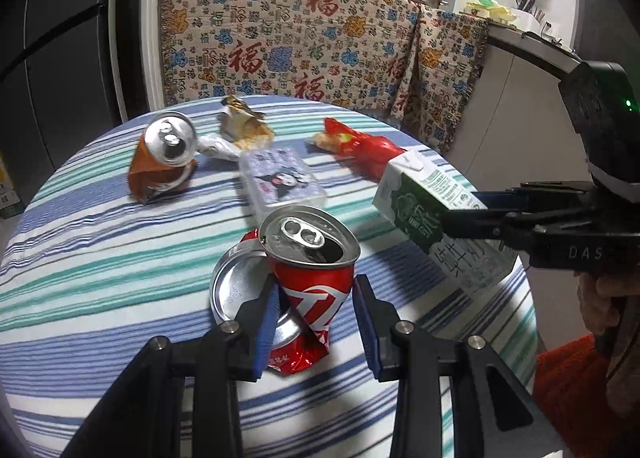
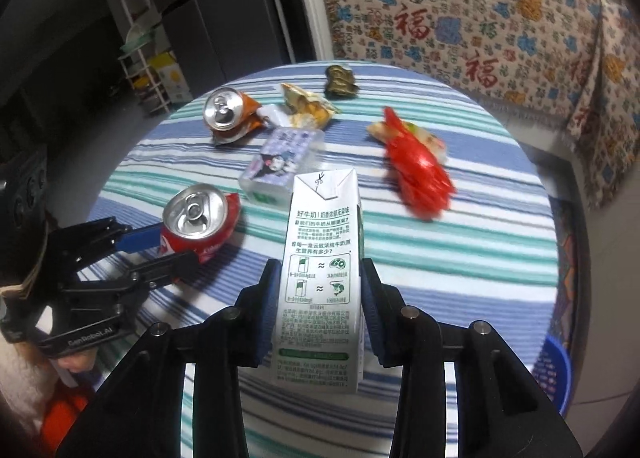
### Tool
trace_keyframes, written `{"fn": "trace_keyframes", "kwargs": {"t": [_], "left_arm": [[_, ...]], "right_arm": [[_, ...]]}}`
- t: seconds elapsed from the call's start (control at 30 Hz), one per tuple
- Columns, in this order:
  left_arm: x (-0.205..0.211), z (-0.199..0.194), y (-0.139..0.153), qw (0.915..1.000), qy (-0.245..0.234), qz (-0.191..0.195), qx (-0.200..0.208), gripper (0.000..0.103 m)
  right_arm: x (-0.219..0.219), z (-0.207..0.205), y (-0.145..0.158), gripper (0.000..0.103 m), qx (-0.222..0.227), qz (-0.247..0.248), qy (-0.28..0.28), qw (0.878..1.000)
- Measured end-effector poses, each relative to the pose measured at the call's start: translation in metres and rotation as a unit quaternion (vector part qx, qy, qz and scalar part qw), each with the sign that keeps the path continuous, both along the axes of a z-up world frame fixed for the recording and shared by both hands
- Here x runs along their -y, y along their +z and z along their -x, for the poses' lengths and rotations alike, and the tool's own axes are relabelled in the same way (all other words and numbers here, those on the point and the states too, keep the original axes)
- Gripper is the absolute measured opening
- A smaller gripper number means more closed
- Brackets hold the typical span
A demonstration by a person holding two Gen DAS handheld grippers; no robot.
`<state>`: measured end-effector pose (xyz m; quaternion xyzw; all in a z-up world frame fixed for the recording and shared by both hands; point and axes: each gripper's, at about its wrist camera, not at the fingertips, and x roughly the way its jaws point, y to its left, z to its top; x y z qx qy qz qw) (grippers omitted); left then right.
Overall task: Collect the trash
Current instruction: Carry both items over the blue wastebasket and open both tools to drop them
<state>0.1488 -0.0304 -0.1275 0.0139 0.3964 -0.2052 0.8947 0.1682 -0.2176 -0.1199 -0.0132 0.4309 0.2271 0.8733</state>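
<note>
A crushed red cola can (image 1: pixel 308 278) sits between the blue pads of my left gripper (image 1: pixel 316 298), which is shut on it near the striped table's front; the can also shows in the right wrist view (image 2: pixel 200 222). My right gripper (image 2: pixel 320 286) is shut on a white and green milk carton (image 2: pixel 320 278), held above the table; the carton also shows in the left wrist view (image 1: pixel 432 214). A crushed orange can (image 1: pixel 164 158), crumpled snack wrappers (image 1: pixel 244 126) and a red wrapper (image 1: pixel 368 150) lie further back.
A tissue pack (image 1: pixel 280 182) with a cartoon print lies mid-table. A round striped tablecloth (image 1: pixel 100 258) covers the table. A patterned cloth (image 1: pixel 320 38) hangs over the counter behind. A blue bin (image 2: pixel 560 370) shows low at the right. A dark fridge (image 1: pixel 52 58) stands on the left.
</note>
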Motion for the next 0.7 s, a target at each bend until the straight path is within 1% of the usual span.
{"fn": "trace_keyframes", "kwargs": {"t": [0.1,0.23,0.4,0.57,0.7], "left_arm": [[0.017,0.005,0.001,1.0000,-0.008,0.001,-0.006,0.037],[0.044,0.010,0.011,0.9997,-0.023,0.002,-0.003,0.037],[0.084,0.015,0.028,0.9985,-0.052,0.014,0.002,0.037],[0.140,0.020,0.040,0.9949,-0.097,0.027,0.003,0.037],[0.187,0.022,0.041,0.9903,-0.135,0.032,0.000,0.037]], "right_arm": [[0.023,0.004,0.000,0.039,-0.005,-0.018,-0.018,1.000],[0.054,0.010,0.003,0.039,-0.005,-0.042,-0.044,0.998],[0.111,0.024,0.012,0.039,0.004,-0.062,-0.097,0.993],[0.179,0.041,0.017,0.039,0.012,-0.077,-0.164,0.983],[0.231,0.056,0.013,0.039,0.011,-0.078,-0.214,0.974]]}}
